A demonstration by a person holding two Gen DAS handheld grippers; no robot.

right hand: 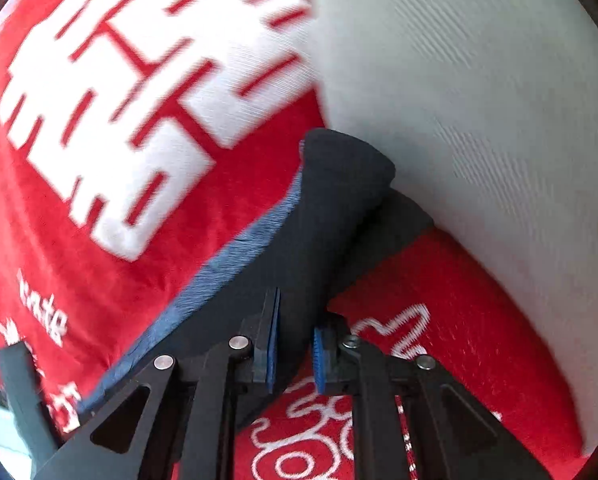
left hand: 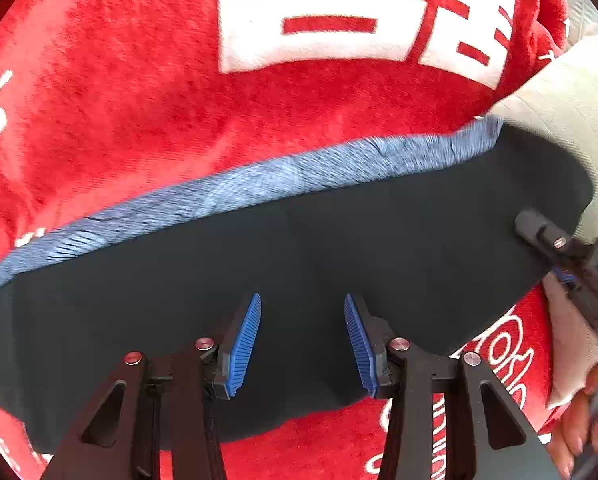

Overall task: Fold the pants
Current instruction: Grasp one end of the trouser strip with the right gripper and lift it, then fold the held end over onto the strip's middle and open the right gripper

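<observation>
A red blanket (left hand: 139, 100) with white characters covers the surface, and on it lie the dark pants (left hand: 299, 248) (pale blue edge). The left tongs (left hand: 303, 344) hover apart above them. The right tongs (right hand: 295, 344) are clamped on the pants' fold.

The red blanket (left hand: 147, 92) carries large white block characters (left hand: 339, 12) with red strokes; they are cropped and not legible. The same characters (right hand: 139, 92) appear blurred in the right wrist view. Small white lettering (right hand: 45, 316) reads approximately "nate". White outlined script (left hand: 507, 364) near the edge cannot be read.
</observation>
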